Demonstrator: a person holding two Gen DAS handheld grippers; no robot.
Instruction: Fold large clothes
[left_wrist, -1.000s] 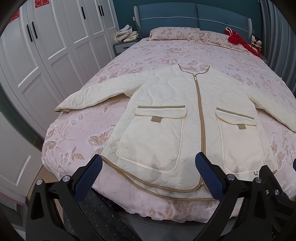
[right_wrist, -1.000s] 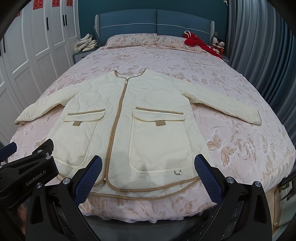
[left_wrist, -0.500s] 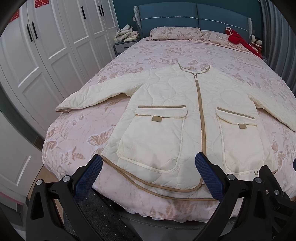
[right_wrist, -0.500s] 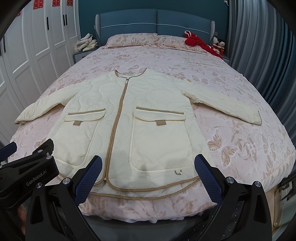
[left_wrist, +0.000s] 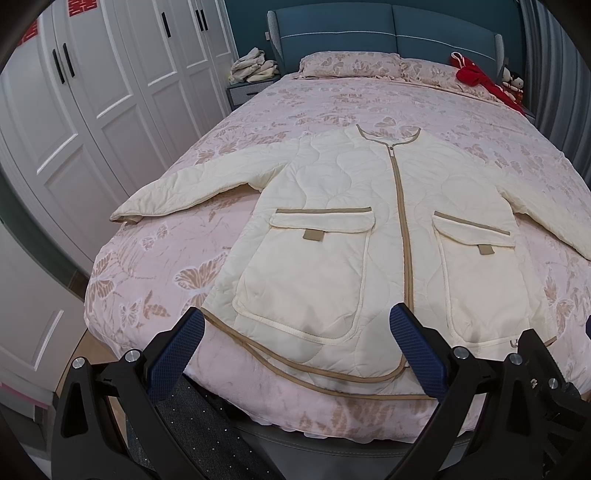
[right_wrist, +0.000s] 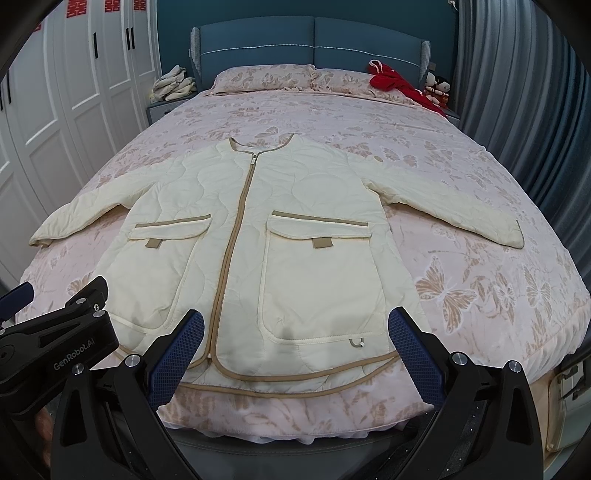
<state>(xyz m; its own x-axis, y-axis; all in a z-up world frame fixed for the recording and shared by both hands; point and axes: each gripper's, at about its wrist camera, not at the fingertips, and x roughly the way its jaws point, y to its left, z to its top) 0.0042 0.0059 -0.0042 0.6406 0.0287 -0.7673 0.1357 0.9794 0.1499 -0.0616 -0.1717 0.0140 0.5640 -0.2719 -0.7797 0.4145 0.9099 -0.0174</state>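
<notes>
The left gripper hangs wide apart and empty over the foot of the bed. The cream quilted jacket lies flat, front up and zipped, collar toward the headboard, hem at the near edge, sleeves spread sideways. The right gripper is likewise spread wide, holding nothing.

The jacket's right sleeve runs off the left wrist view's edge; the small dolls are too small to identify.
</notes>
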